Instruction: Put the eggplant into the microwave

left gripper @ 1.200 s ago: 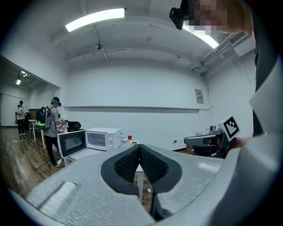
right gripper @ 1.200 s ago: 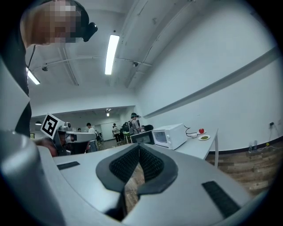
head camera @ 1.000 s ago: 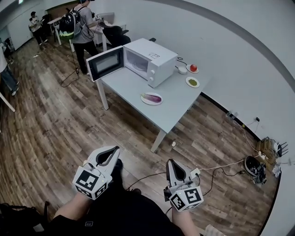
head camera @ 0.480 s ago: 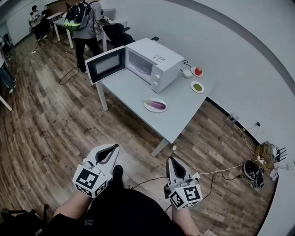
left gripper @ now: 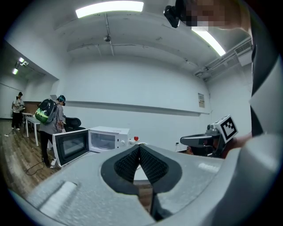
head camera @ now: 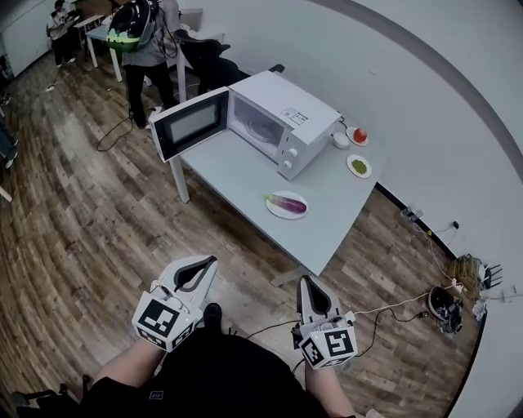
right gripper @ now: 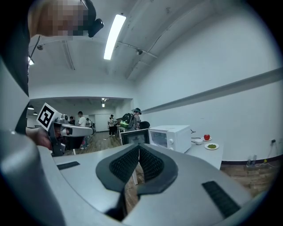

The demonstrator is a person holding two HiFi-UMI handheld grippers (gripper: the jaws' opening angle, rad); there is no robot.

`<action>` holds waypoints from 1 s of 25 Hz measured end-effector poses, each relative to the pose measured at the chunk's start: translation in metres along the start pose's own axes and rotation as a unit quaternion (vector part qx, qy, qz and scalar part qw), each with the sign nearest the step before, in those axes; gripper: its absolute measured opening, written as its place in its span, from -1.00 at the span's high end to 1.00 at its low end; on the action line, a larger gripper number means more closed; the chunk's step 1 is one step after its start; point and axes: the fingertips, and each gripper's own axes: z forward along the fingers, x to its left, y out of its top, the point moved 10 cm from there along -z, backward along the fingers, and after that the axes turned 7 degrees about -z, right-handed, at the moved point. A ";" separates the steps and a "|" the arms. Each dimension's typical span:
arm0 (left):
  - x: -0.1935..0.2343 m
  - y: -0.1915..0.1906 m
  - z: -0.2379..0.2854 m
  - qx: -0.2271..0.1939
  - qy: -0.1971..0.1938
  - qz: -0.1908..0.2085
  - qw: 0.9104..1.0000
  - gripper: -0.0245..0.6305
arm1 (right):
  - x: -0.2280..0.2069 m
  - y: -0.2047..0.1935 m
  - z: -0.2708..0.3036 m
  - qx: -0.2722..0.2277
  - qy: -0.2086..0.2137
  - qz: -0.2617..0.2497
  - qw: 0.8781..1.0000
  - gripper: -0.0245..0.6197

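A purple eggplant (head camera: pixel 288 203) lies on a white plate (head camera: pixel 272 206) near the front of the grey table (head camera: pixel 237 174). Behind it stands the white microwave (head camera: pixel 286 122), its door (head camera: pixel 189 124) swung wide open to the left. My left gripper (head camera: pixel 209 263) and right gripper (head camera: pixel 304 282) are held side by side over the wooden floor, well short of the table, both shut with nothing between the pads. The left gripper view shows its jaws (left gripper: pixel 139 146) pointing level at the microwave (left gripper: pixel 108 137). The right gripper (right gripper: pixel 139 145) also faces the microwave (right gripper: pixel 170 137). Neither gripper view shows the eggplant.
Beside the microwave sit a plate with a red tomato (head camera: pixel 360 135), a white cup (head camera: pixel 341 140) and a plate of something green (head camera: pixel 359 166). A person with a backpack (head camera: pixel 135 24) stands behind the table. Cables and a power strip (head camera: pixel 445 302) lie by the right wall.
The table and microwave have come closer and sit lower in the head view. Both grippers have travelled forward with the person, keeping the same shut pose.
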 end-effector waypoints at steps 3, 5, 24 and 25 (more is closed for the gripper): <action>0.032 0.003 0.005 0.000 -0.010 -0.003 1.000 0.90 | 0.008 0.003 0.027 0.008 -0.013 -0.007 1.000 0.89; 0.051 0.004 0.009 0.002 -0.018 -0.004 1.000 0.90 | 0.013 0.004 0.043 0.014 -0.021 -0.012 1.000 0.89; 0.101 0.011 0.103 0.038 -0.050 -0.010 0.998 0.90 | -0.032 -0.008 0.126 0.031 -0.034 -0.022 0.999 0.89; 0.102 0.012 0.112 0.041 -0.050 -0.010 0.998 0.90 | -0.039 -0.008 0.131 0.031 -0.032 -0.026 0.999 0.89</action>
